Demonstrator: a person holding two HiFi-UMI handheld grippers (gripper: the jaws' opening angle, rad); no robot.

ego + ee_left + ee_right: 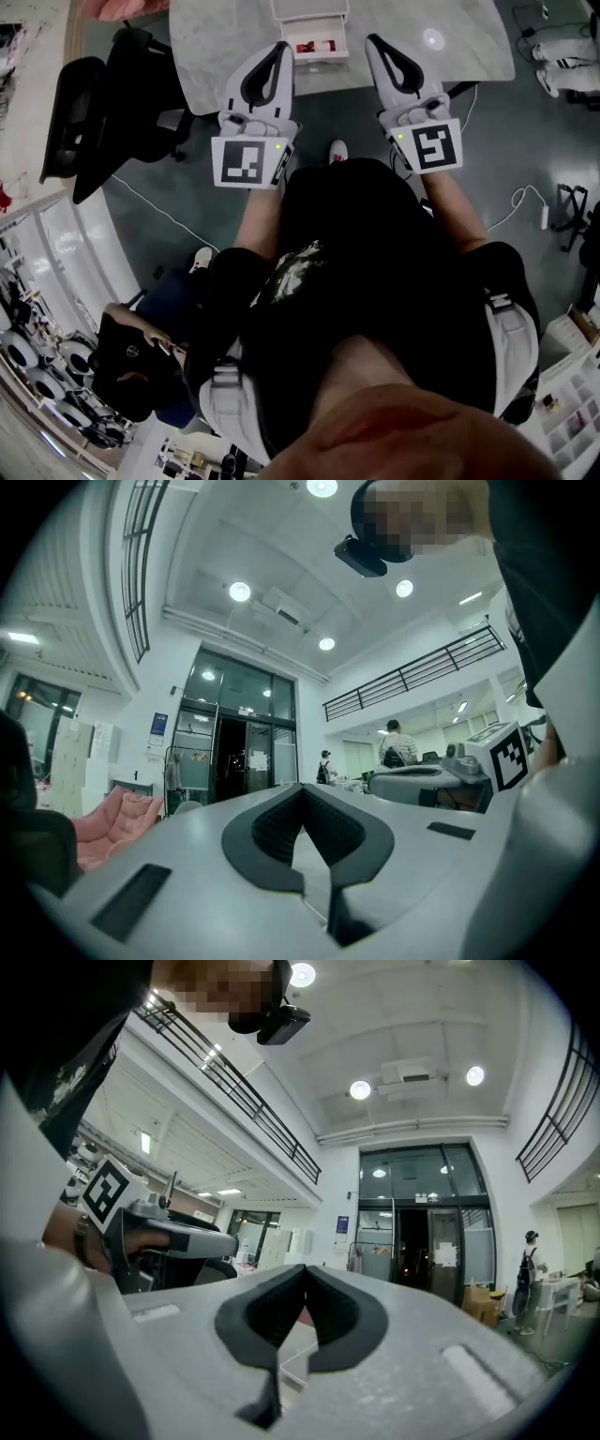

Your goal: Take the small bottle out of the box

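The approach seems to be the step in hand. The left gripper [278, 47] and right gripper [377, 41] are hovering at the near edge of the worktop [216, 47], both sets of jaws clenched on nothing. The small bottle [316, 45] is lying in the box [309, 17], between the two jaw tips. The next move is calling for one gripper to open its jaws and dip over the bottle.

Left gripper [278, 49] and right gripper [376, 42]: white shells, black ribbed pads [277, 827], a black-and-white marker cube [246, 161] behind each jaw pair. Black shirt [375, 281].
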